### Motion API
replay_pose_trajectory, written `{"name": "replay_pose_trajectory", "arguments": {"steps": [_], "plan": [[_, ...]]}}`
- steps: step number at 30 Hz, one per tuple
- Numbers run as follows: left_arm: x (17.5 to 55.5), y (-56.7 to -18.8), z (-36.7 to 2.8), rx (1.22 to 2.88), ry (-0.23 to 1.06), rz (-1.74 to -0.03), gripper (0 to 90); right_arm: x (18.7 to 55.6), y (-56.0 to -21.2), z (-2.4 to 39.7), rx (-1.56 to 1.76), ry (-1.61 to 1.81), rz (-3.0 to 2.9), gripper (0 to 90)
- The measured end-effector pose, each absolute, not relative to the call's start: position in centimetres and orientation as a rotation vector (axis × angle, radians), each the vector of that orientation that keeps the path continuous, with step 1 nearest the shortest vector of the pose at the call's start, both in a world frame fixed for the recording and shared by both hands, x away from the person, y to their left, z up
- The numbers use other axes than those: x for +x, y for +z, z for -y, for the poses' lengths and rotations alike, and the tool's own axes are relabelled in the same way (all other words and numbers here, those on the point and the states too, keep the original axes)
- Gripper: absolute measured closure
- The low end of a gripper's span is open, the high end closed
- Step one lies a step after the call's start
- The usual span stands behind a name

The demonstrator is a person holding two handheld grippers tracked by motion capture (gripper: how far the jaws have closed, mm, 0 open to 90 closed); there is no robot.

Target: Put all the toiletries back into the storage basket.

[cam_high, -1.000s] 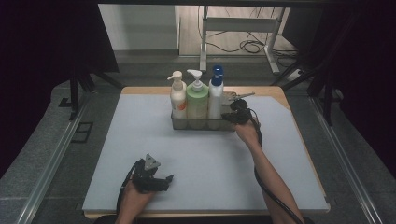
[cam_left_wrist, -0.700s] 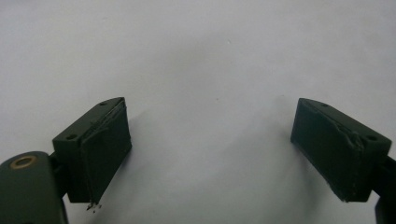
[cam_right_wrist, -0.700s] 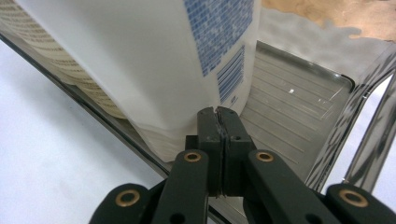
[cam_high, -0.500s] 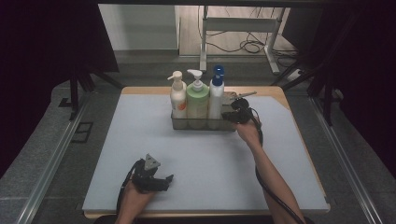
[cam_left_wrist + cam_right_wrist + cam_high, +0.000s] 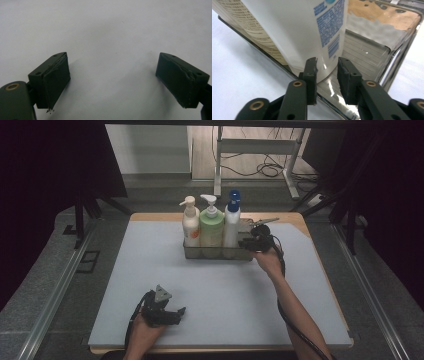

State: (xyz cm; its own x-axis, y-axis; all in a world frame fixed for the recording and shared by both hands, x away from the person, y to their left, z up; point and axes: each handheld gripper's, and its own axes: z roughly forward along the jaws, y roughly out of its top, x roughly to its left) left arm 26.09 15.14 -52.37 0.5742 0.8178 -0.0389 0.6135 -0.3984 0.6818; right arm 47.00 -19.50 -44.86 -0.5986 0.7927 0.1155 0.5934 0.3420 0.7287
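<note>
Pale grey-blue mat [image 5: 215, 285] over wooden table [image 5: 295, 217], dark surroundings, cables on floor behind.

Left gripper [image 5: 167, 312] held in left hand [image 5: 142, 332] near front edge of mat, grey three-cornered plate on top. Jaws spread wide apart in left gripper view [image 5: 112, 80], nothing between them, bare mat beneath.

Right gripper [image 5: 250, 241] held in right hand [image 5: 267, 260] at right end of metal caddy [image 5: 217, 252], forearm reaching in from lower right. In right gripper view [image 5: 327, 75], jaws nearly together with a narrow gap, straddling front wall of caddy [image 5: 387, 75]; contact with wall cannot be told. White bottle with blue print [image 5: 312, 32] just ahead of jaw tips, standing inside caddy.

Caddy at back centre of mat, holding three upright bottles in a row: cream pump bottle [image 5: 190, 222] left, green pump bottle [image 5: 211, 227] middle, white bottle with blue cap [image 5: 232, 220] right, nearest right gripper.
</note>
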Motion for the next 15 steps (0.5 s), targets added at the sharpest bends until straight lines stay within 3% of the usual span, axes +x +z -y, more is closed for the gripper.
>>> {"name": "replay_pose_trajectory", "arguments": {"steps": [15], "plan": [[26.1, -52.4, -15.1, 2.142, 0.399, -1.138, 11.7, 45.2, -43.2, 20.4, 1.185, 1.146, -2.325, 37.6]]}}
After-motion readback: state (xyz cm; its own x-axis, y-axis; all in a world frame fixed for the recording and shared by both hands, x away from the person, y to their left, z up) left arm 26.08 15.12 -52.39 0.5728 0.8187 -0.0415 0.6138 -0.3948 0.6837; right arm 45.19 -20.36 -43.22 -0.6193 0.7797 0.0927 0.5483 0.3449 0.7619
